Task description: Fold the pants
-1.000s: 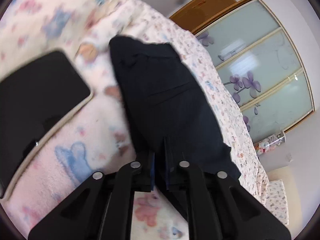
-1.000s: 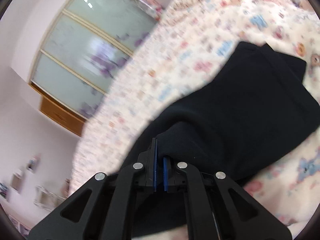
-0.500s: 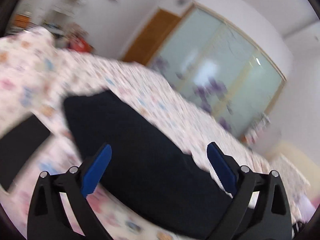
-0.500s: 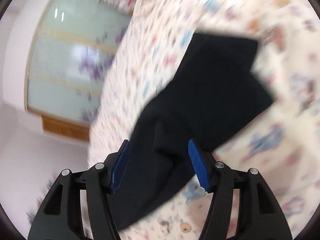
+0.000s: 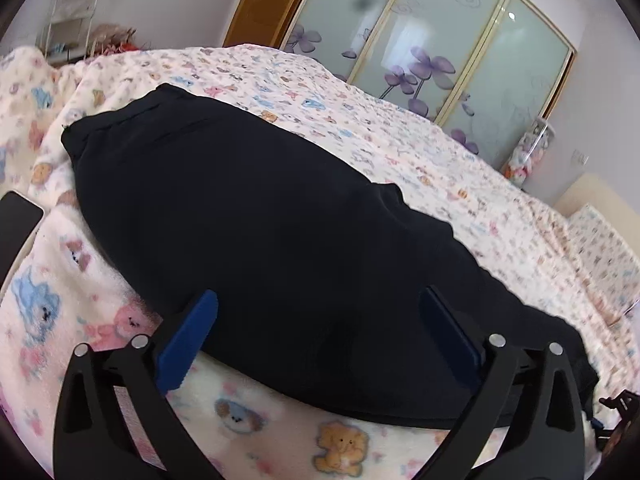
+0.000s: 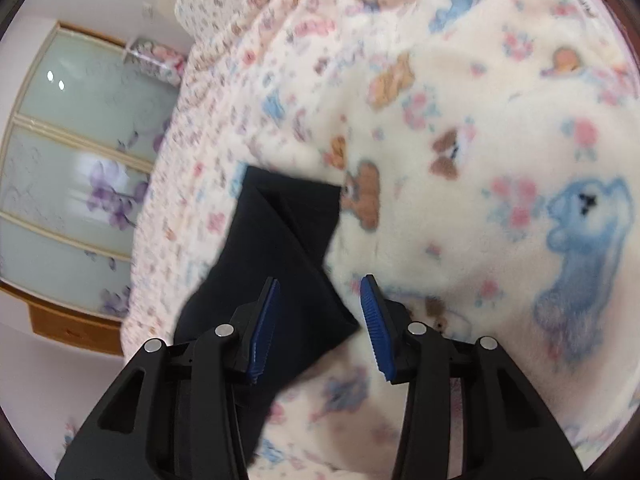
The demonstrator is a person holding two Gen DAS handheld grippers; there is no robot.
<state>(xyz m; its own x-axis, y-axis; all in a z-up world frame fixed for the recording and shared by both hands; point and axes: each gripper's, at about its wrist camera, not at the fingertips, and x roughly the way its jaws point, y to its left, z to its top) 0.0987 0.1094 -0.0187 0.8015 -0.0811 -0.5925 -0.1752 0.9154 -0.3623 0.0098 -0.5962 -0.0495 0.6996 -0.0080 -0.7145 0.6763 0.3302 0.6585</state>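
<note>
The dark navy pants point(image 5: 260, 232) lie flat on a cartoon-print fleece blanket point(image 5: 60, 312) on the bed, folded lengthwise into a long band. My left gripper point(image 5: 320, 328) is wide open and empty, just above the near edge of the pants. In the right wrist view one end of the pants point(image 6: 280, 248) lies under my right gripper point(image 6: 320, 312), which is open and empty. A fold line runs diagonally across that end.
A black tablet-like slab point(image 5: 16, 220) lies on the blanket at the left. Glass wardrobe doors point(image 5: 460, 40) with purple flowers stand beyond the bed. A wooden door point(image 5: 264, 4) and a white shelf point(image 5: 76, 4) stand at the back.
Both grippers were shut on the pants a second ago. They have let go, opened, and pulled back above the pants, which now lie on the blanket.
</note>
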